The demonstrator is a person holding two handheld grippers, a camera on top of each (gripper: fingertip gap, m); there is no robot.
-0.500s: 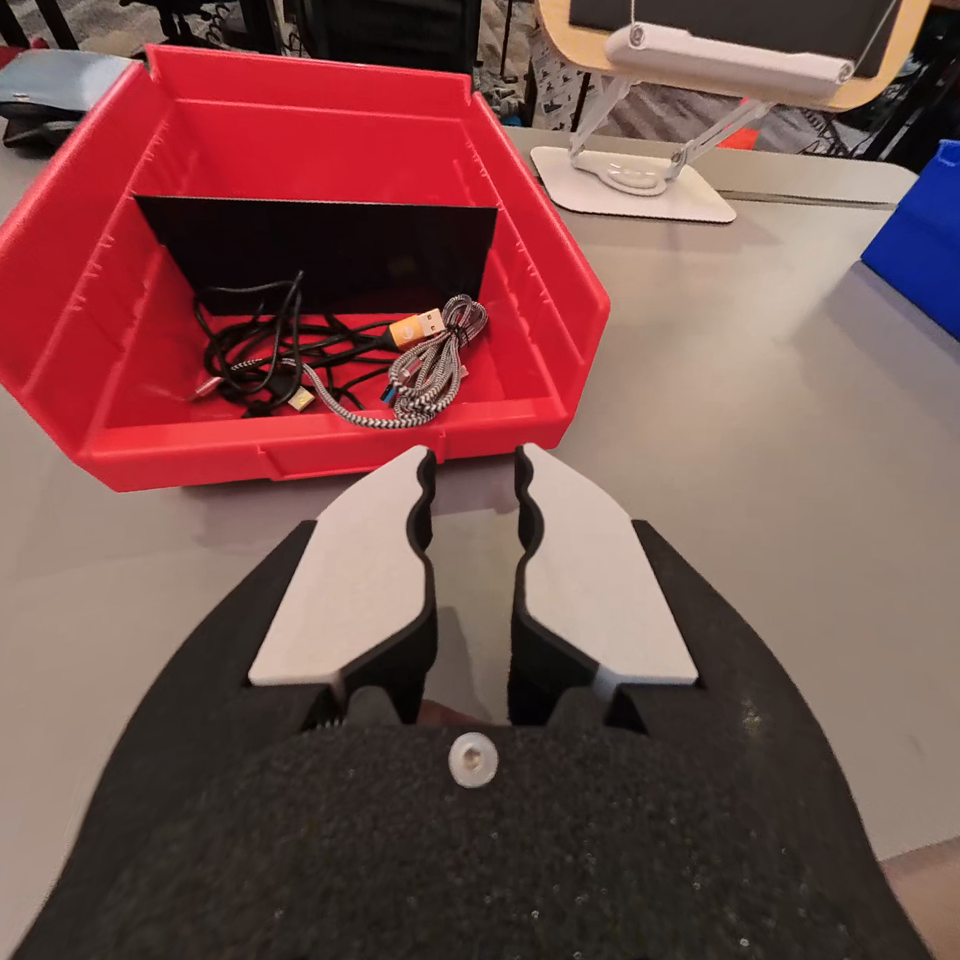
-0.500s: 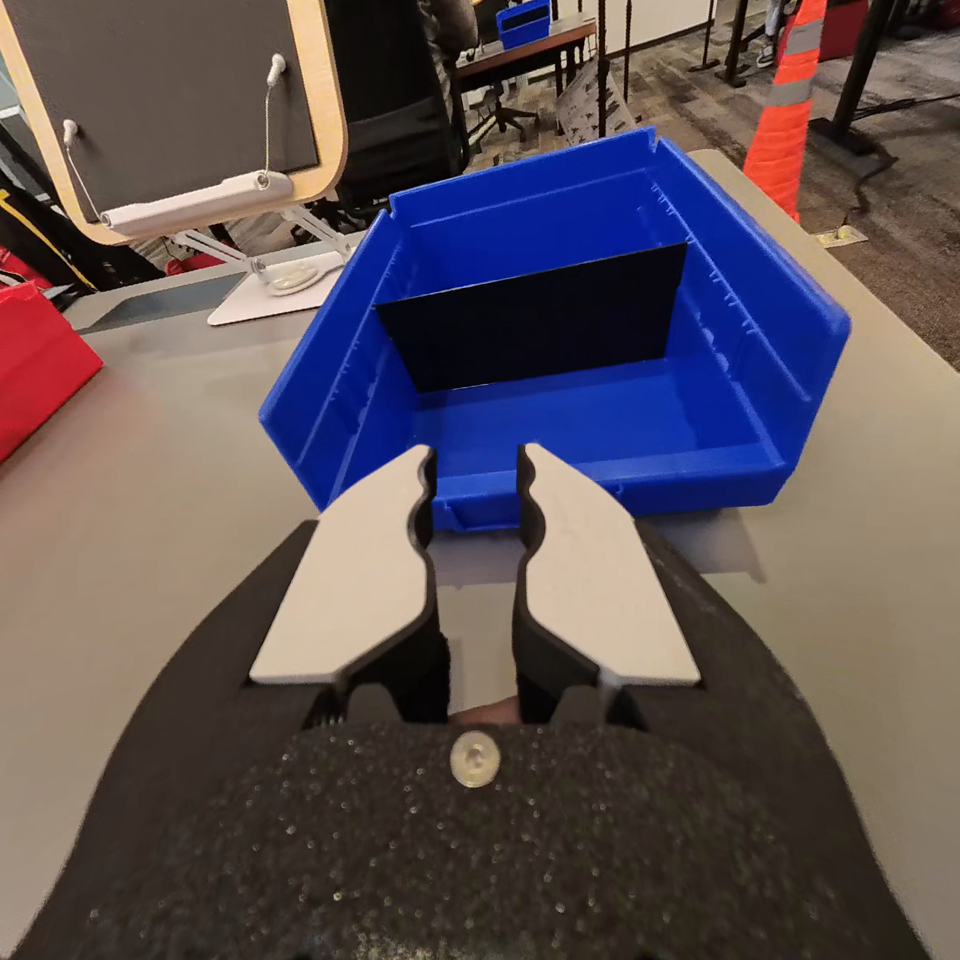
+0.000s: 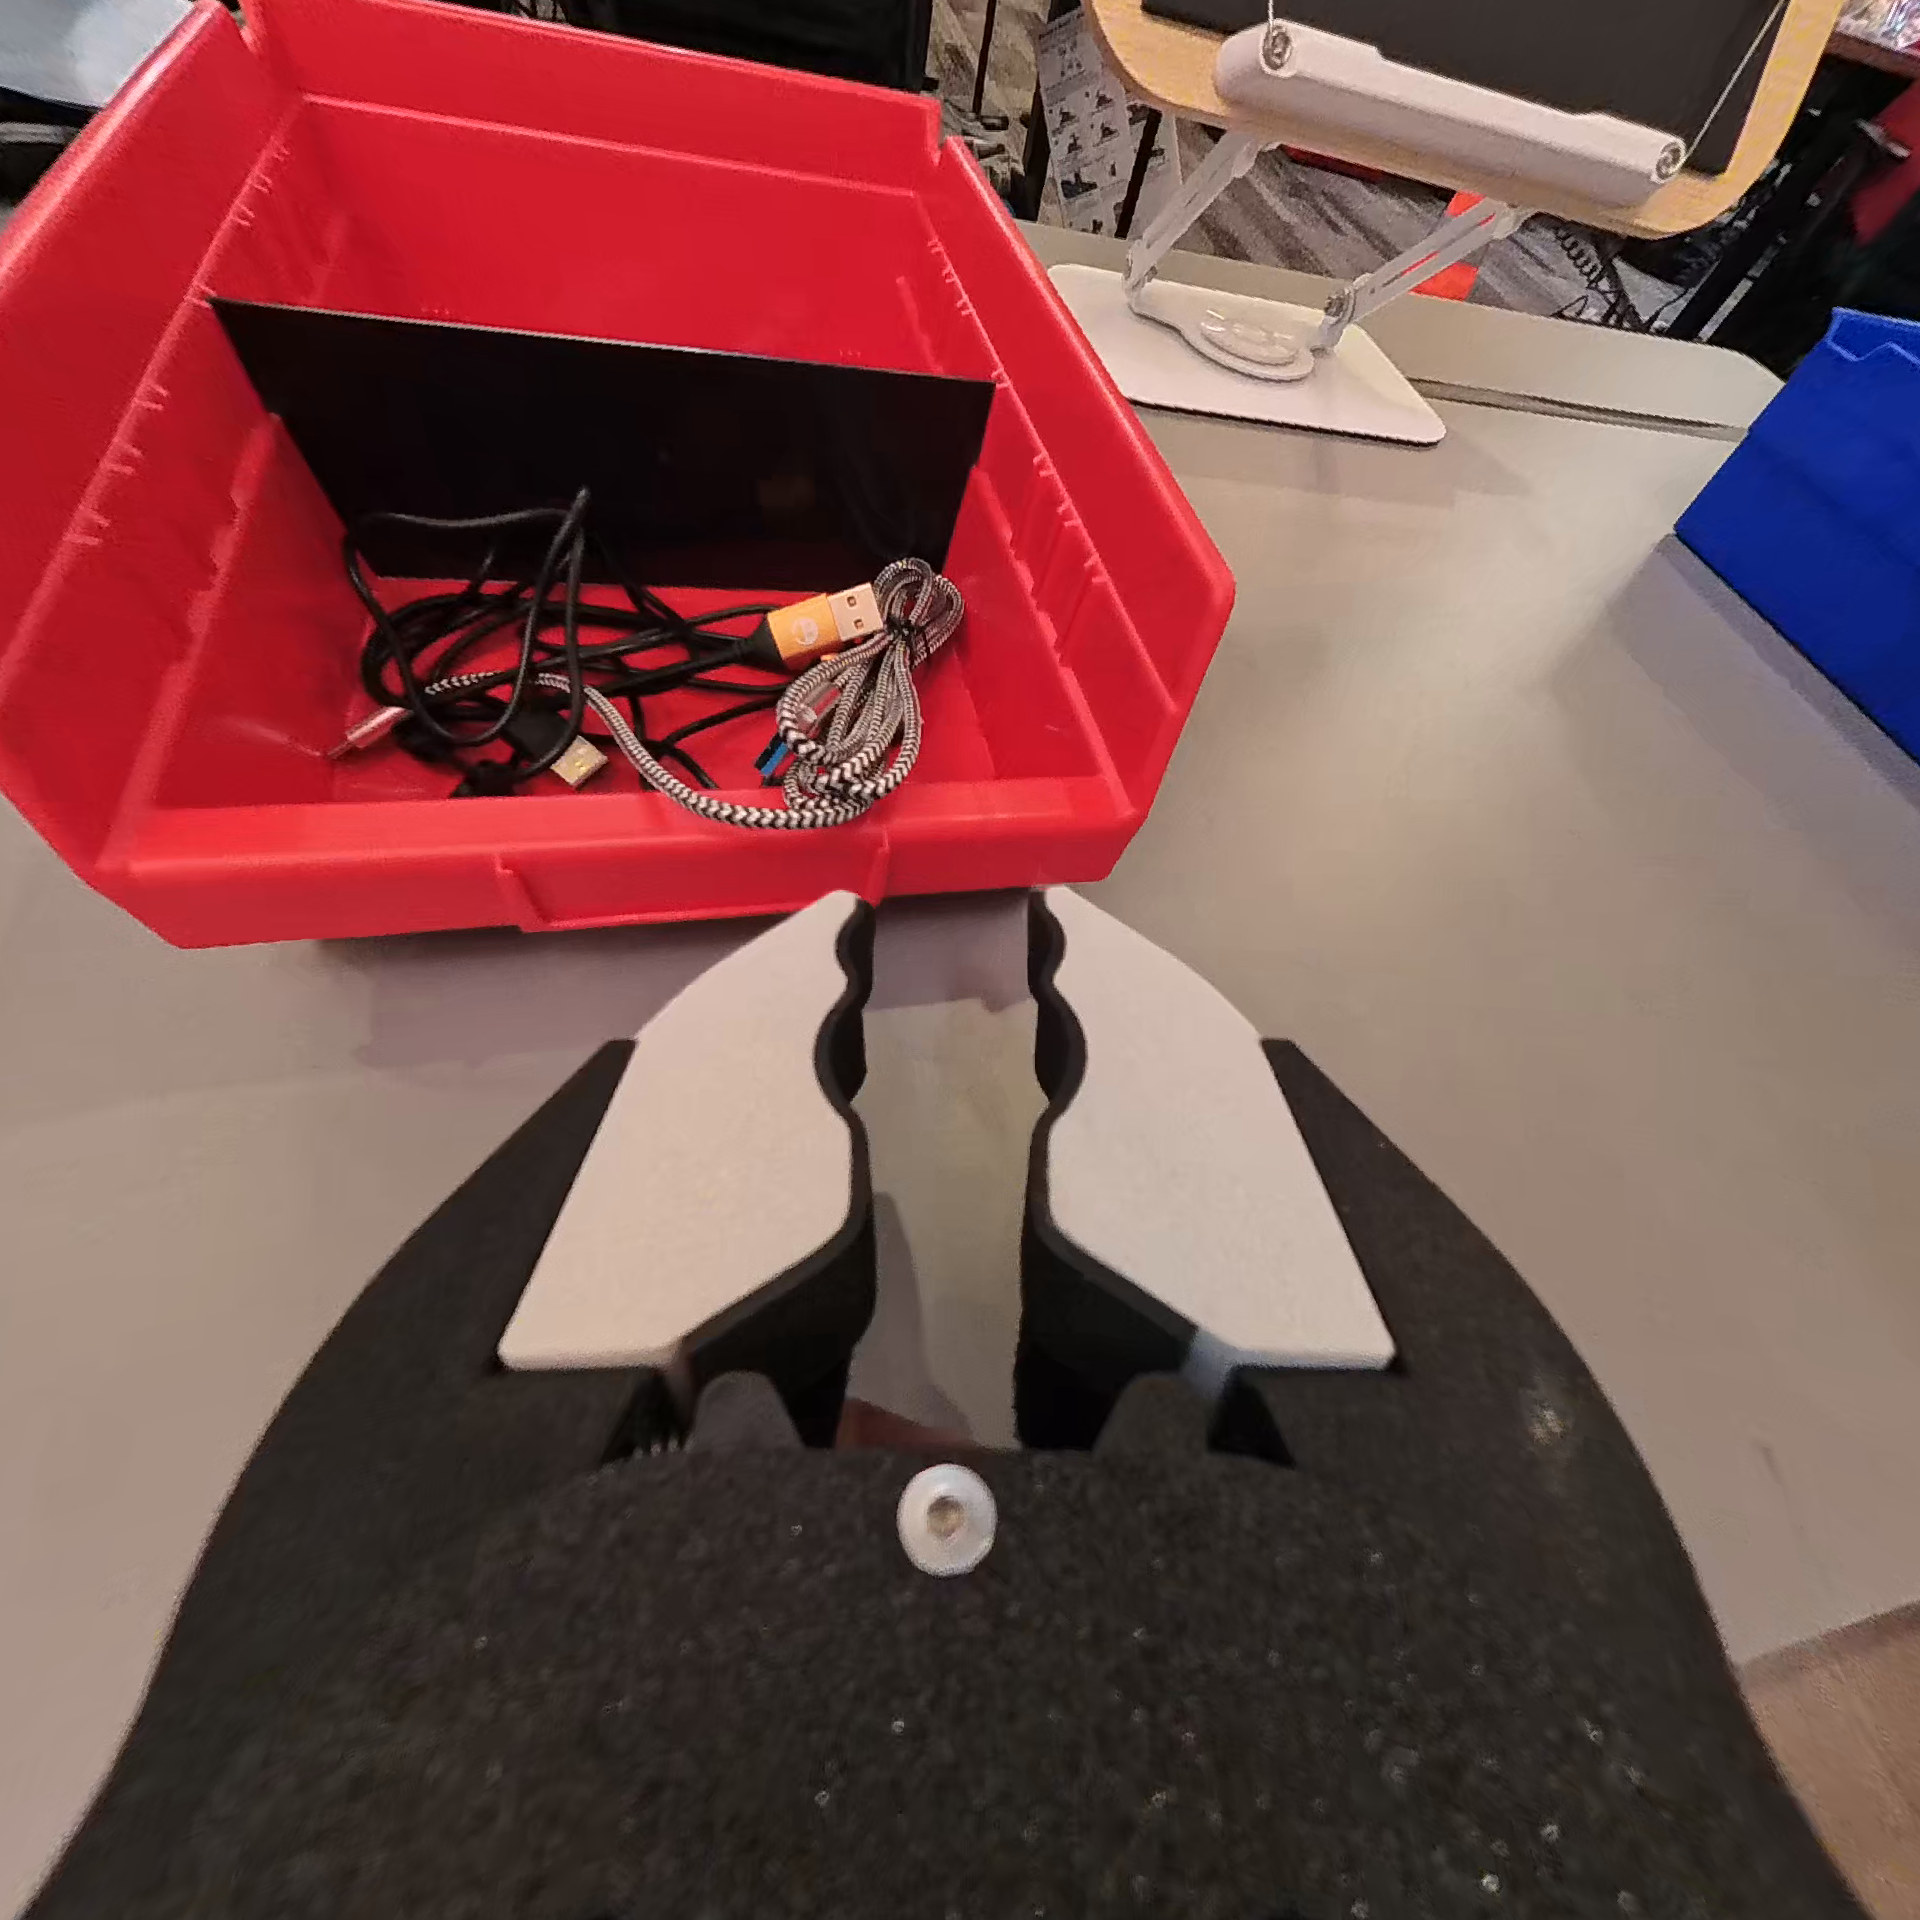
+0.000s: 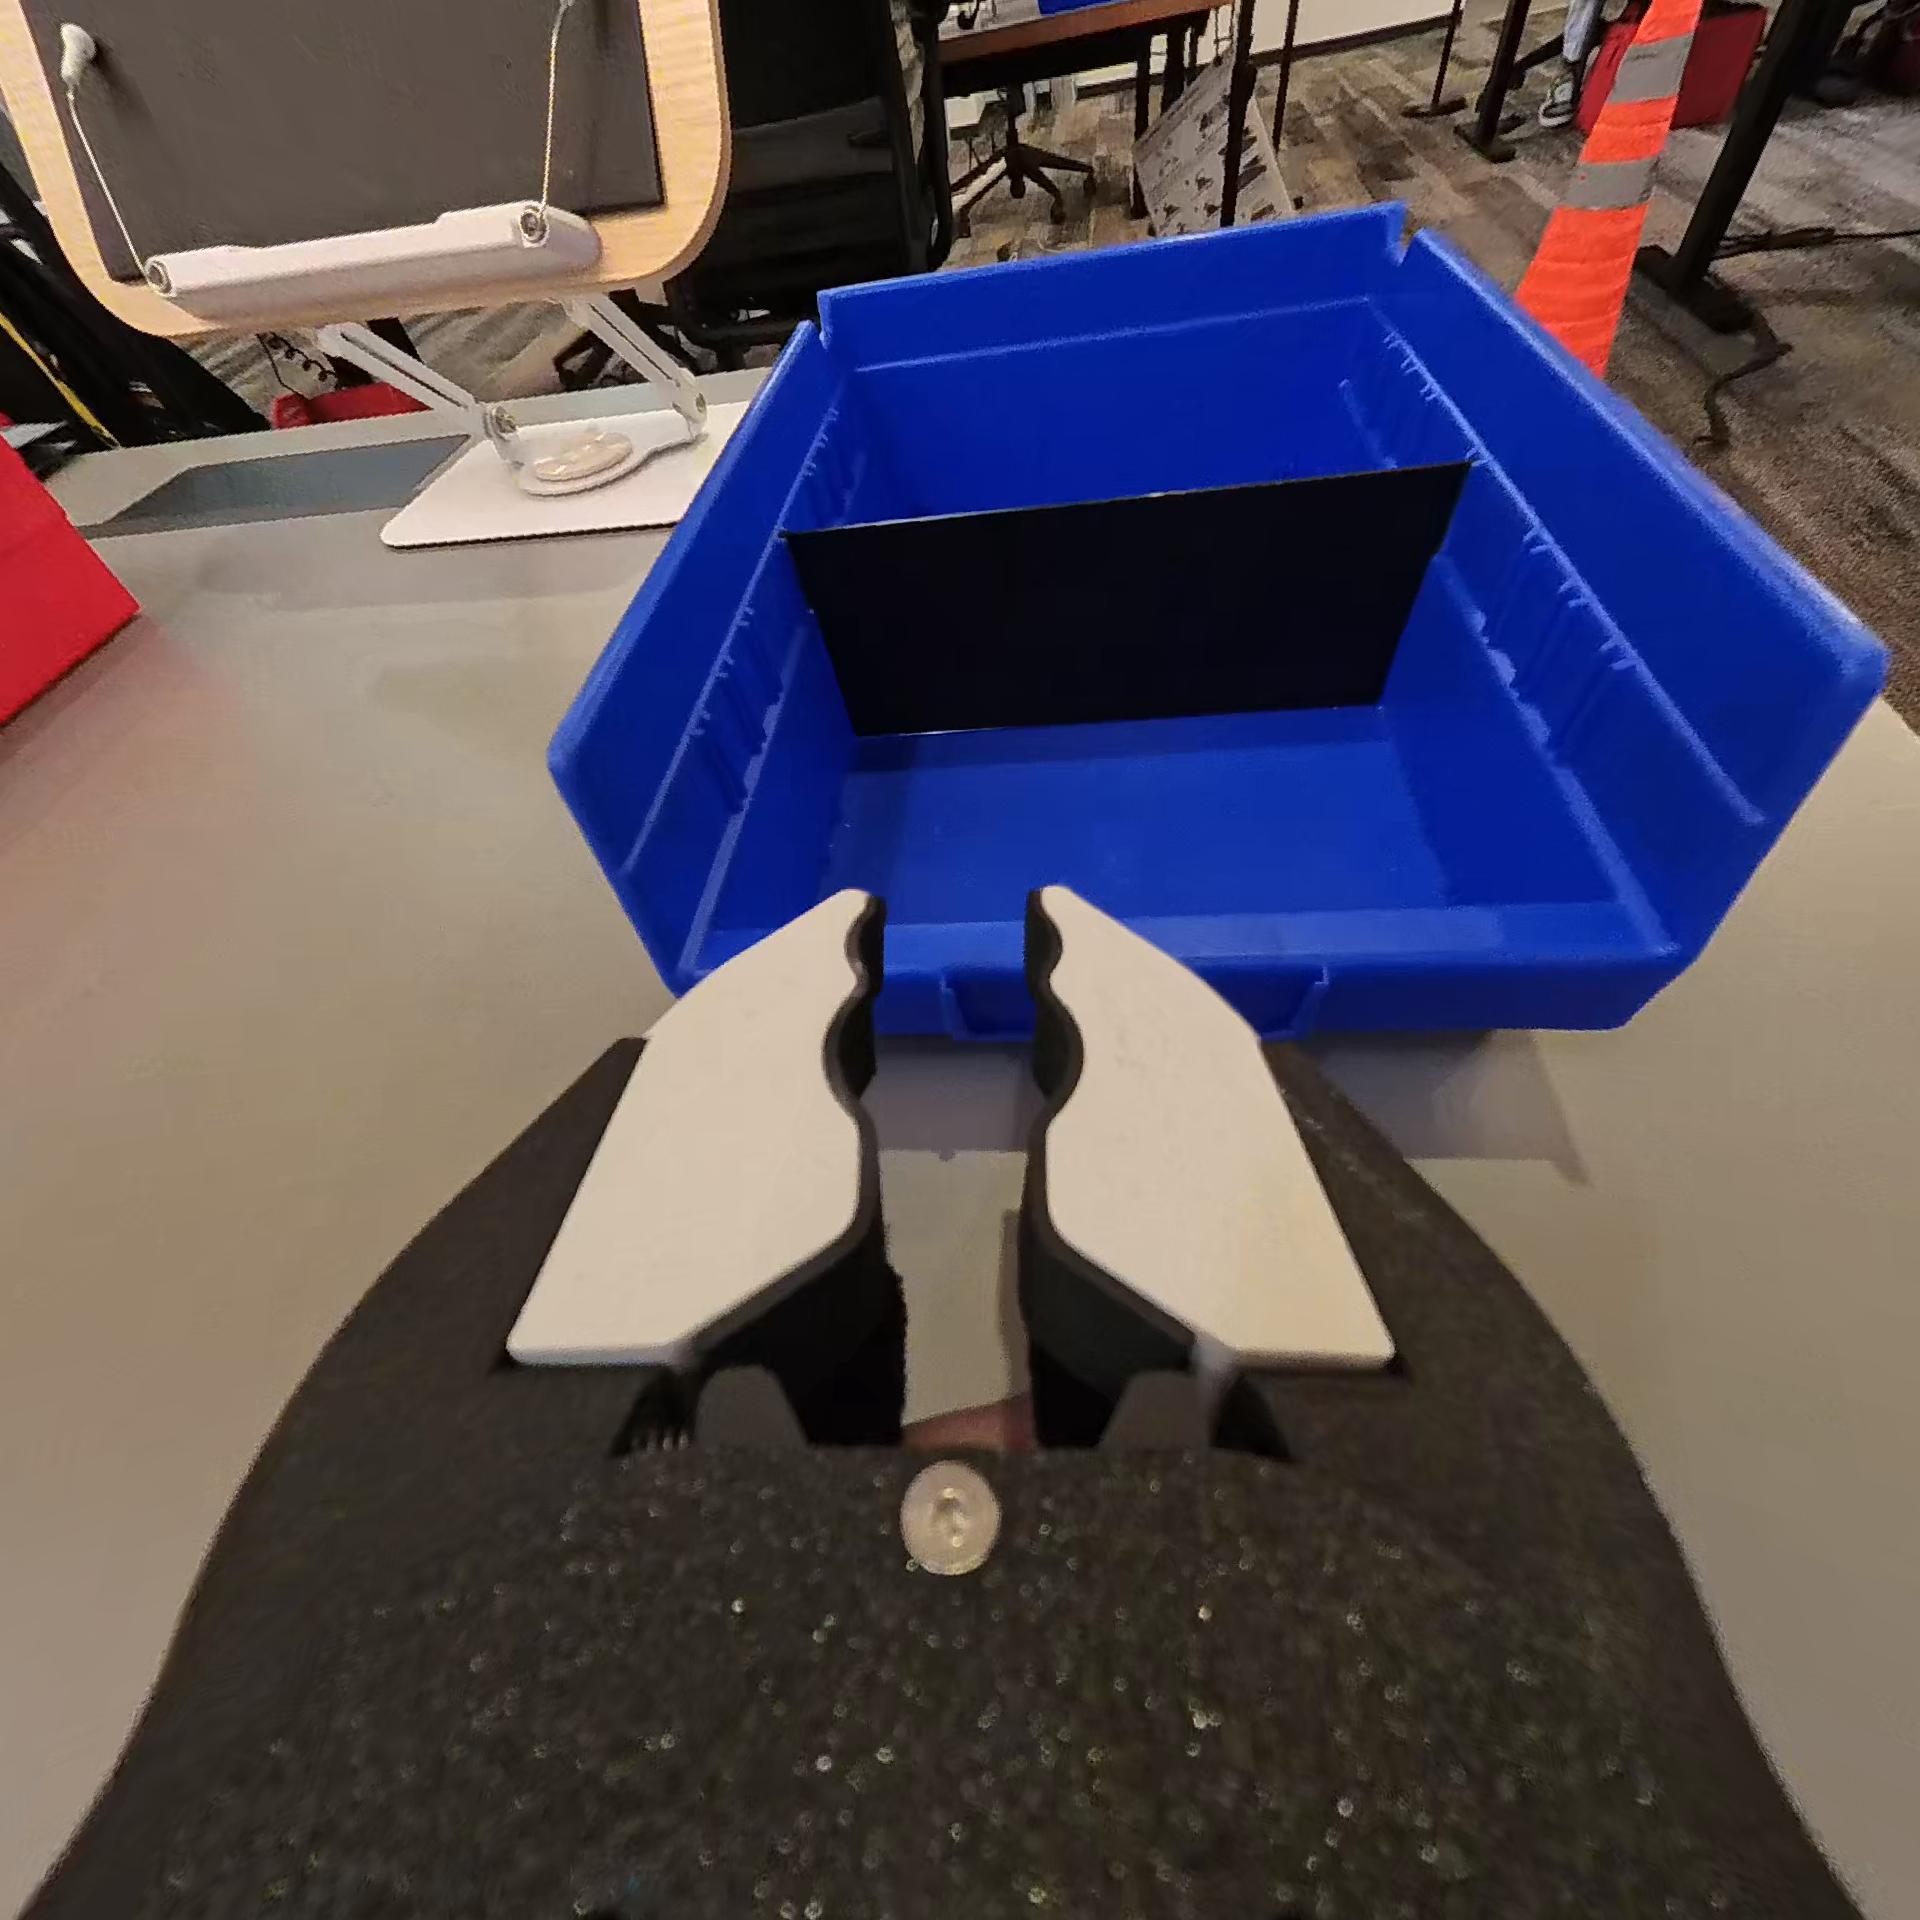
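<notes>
A red bin (image 3: pixel 623 883) stands on the grey table (image 3: pixel 1455 831) with a black divider (image 3: pixel 623 447) across it. Its front part holds a tangle of black cables (image 3: pixel 488 644), a black-and-white braided cable (image 3: pixel 862 717) and an orange USB plug (image 3: pixel 821 623). My left gripper (image 3: pixel 951 914) is open and empty, just in front of the red bin's front wall. A blue bin (image 4: pixel 1143 987) with a black divider (image 4: pixel 1122 603) has nothing in its front part. My right gripper (image 4: pixel 954 909) is open and empty, at the blue bin's front wall.
A white stand with a wood-rimmed board (image 3: pixel 1403 135) sits at the table's back, also in the right wrist view (image 4: pixel 416 249). The blue bin's edge (image 3: pixel 1829 520) shows right of the red one. An orange cone (image 4: pixel 1600 177) and chairs stand on the floor beyond. The gap from one gripper's tips to the other's is roughly 55 cm.
Both grippers have moved a little closer to their bins and tilted slightly. The jaws stay open as before.
</notes>
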